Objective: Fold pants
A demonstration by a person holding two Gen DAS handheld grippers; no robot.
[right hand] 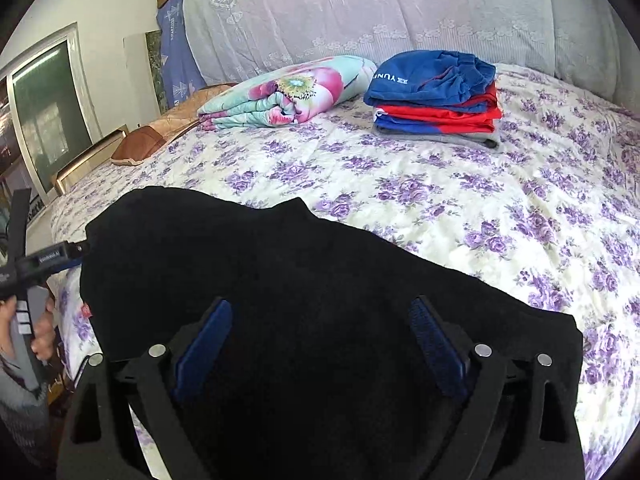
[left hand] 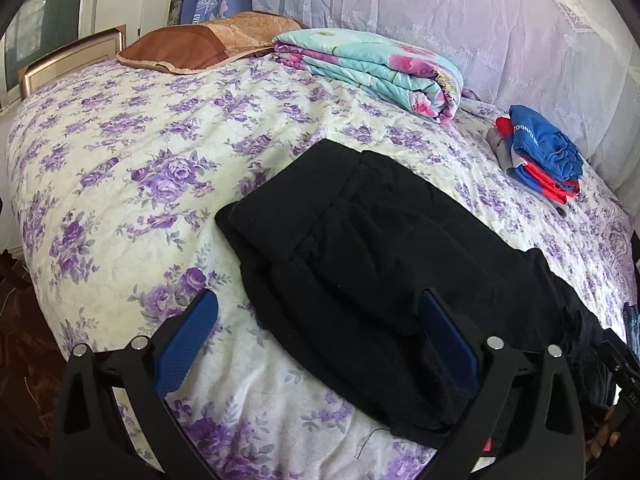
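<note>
Black pants (left hand: 372,248) lie folded over on the floral bedspread (left hand: 132,168), their waistband toward the far side. My left gripper (left hand: 318,310) hangs open above the pants' near left edge, blue pads wide apart with nothing between them. In the right wrist view the pants (right hand: 256,264) fill the lower middle. My right gripper (right hand: 320,316) stands open just above the black cloth, its pads clear of it. The left gripper's body, held in a hand (right hand: 38,332), shows at the left edge of that view.
A stack of folded blue, red and grey clothes (right hand: 436,96) sits at the far right of the bed. A folded floral quilt (right hand: 280,96) and a brown pillow (left hand: 200,46) lie at the back. A lace-covered headboard (right hand: 380,12) rises behind.
</note>
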